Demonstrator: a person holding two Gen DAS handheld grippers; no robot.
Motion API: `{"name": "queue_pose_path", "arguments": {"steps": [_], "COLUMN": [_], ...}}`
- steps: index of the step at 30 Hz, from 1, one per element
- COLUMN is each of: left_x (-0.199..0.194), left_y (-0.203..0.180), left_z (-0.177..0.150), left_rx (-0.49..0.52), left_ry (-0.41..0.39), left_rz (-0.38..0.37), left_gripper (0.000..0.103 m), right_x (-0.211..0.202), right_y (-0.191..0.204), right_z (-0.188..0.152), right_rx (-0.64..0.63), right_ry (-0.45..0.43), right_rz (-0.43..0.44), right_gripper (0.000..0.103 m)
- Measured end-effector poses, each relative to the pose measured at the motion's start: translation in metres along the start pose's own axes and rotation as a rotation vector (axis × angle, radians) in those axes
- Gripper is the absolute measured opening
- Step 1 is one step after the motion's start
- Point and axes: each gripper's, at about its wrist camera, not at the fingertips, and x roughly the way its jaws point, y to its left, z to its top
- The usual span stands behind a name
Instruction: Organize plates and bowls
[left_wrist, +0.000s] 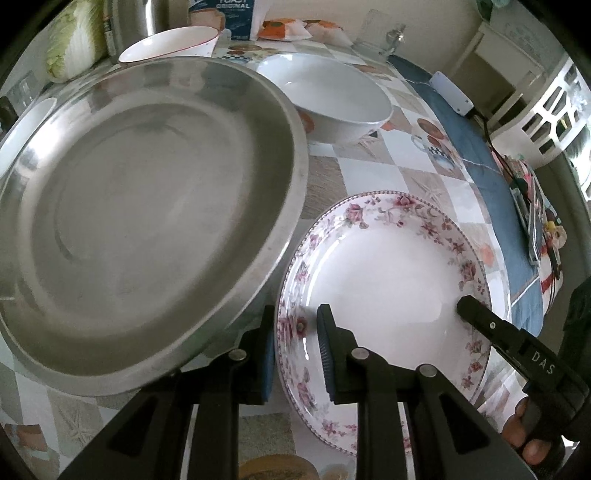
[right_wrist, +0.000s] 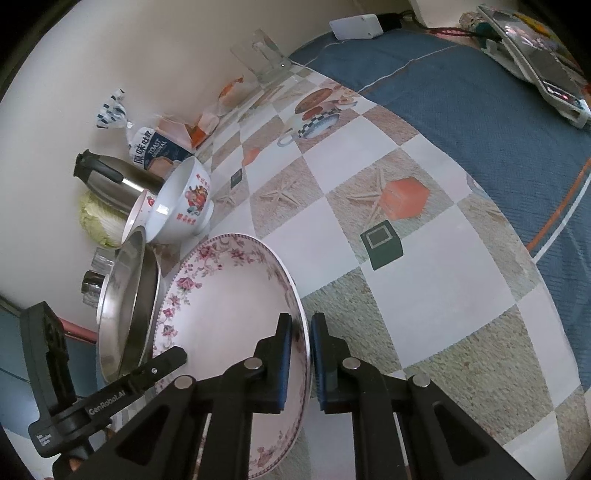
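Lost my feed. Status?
Left gripper and right gripper both clamped on floral plate rim. Steel plate close alongside, left.

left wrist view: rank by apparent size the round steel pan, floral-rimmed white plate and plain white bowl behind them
1. round steel pan, though nearness may inflate it
2. floral-rimmed white plate
3. plain white bowl, farthest away

Floral plate (left_wrist: 388, 291): white, pink flower rim, tilted up off the counter (right_wrist: 369, 229), clamped at opposite rim edges by left tongs (left_wrist: 295, 328) and right tongs (right_wrist: 301, 332). Steel plate (left_wrist: 147, 221): large, shallow, empty, just left of the floral plate, also tilted. Plain white bowl (left_wrist: 332, 99): upright, empty, behind both. Printed bowl (right_wrist: 188, 199): white with red print, nested in a second bowl at the wall side.
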Motion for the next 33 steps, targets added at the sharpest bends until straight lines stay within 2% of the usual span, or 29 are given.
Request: {"name": "queue_pose_path", "arguments": {"steps": [11, 27, 33], "left_x": [-0.002, -0.029, -0.044], "left_y": [-0.007, -0.006, -0.007], "left_z": [0.002, 0.006, 0.008], "left_rx": [0.035, 0.076, 0.079], "left_ry": [0.028, -0.038, -0.077], "left_rz": [-0.053, -0.132, -0.193], "left_gripper": [0.019, 0.018, 0.018], "right_x": [-0.015, -0.048, -0.068], "right_y": [0.0, 0.026, 0.04], "right_z": [-0.005, -0.011, -0.009], "right_rx": [-0.018, -0.099, -0.125], "right_ry": [-0.035, -0.082, -0.121], "right_rz": [-0.067, -0.145, -0.17], "right_gripper": [0.013, 0.013, 0.013]}}
